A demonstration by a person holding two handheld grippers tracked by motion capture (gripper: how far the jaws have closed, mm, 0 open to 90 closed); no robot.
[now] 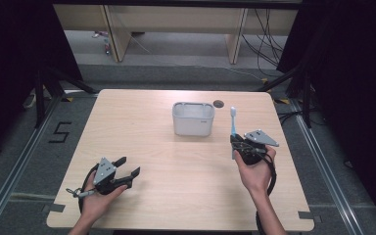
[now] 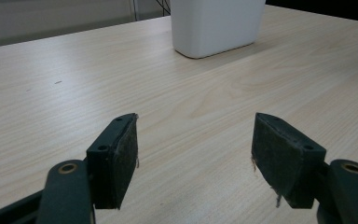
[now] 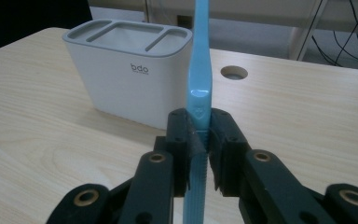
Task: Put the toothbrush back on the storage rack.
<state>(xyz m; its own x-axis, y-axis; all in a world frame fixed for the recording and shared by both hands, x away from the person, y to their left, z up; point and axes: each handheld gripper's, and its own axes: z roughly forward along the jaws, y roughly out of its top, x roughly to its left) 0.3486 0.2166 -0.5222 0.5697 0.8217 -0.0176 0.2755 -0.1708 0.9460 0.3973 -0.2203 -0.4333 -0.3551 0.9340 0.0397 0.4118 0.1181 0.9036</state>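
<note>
- My right hand-held gripper (image 1: 238,146) is clamped on a blue toothbrush (image 1: 233,122), handle between the pads, head pointing up and away from me.
- The brush sits just right of the white holder (image 1: 193,119), not yet over it, above the worktop (image 1: 147,147).
- My left hand-held gripper (image 1: 127,169) rests low at the near left, jaws wide with nothing in them.
- Risk: the grip is low on a slim handle, so I judge the brush could pivot between the pads if its end knocks the holder's rim.
- Risk: the holder looks light and nothing steadies it; a sideways push might slide or tip it.
- The right gripper view shows the holder's three slots (image 3: 127,36); the high view gives the gap from brush to holder.
</note>
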